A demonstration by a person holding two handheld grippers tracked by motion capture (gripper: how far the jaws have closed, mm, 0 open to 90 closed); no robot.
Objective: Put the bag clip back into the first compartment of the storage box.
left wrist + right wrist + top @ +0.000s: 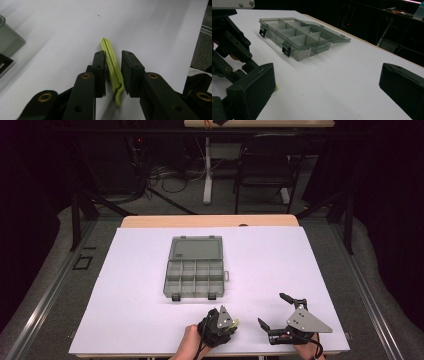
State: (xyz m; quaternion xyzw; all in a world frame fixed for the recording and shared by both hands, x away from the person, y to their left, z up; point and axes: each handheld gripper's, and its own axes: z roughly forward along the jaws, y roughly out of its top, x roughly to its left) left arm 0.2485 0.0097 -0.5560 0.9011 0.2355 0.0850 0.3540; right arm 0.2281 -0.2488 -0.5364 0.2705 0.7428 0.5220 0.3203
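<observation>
White sheet-covered table [150, 270] under me, 1 wooden edge showing along its far side.

1 smoke-grey translucent plastic organiser box [194, 279] sits mid-table, lid [195, 248] thrown open and lying flat on the far side. Its long axis runs left-right across the table. 2 black latches [176, 297] hang on the near wall. In the right gripper view I count 2 rows of compartments [294, 32]; the exact number per row I cannot tell.

2 grippers, 1 in each of my hands, both at the near edge and apart from each other. My right gripper [272, 311] is spread wide, jaws well apart over bare white surface, nothing between them. My left gripper [112, 73], near the table edge and just in front of the box's near side, has its jaws partly closed around the slim yellow-green plastic clip [112, 67]. The left pad [99, 72] looks to be touching it; a narrow gap shows at the right pad [131, 72], so I cannot tell whether it is truly pinched.

1 clip only. It lies on the white surface, long axis running along the jaws, straight rounded tip pointing away from my hand, hooked end toward my wrist.
</observation>
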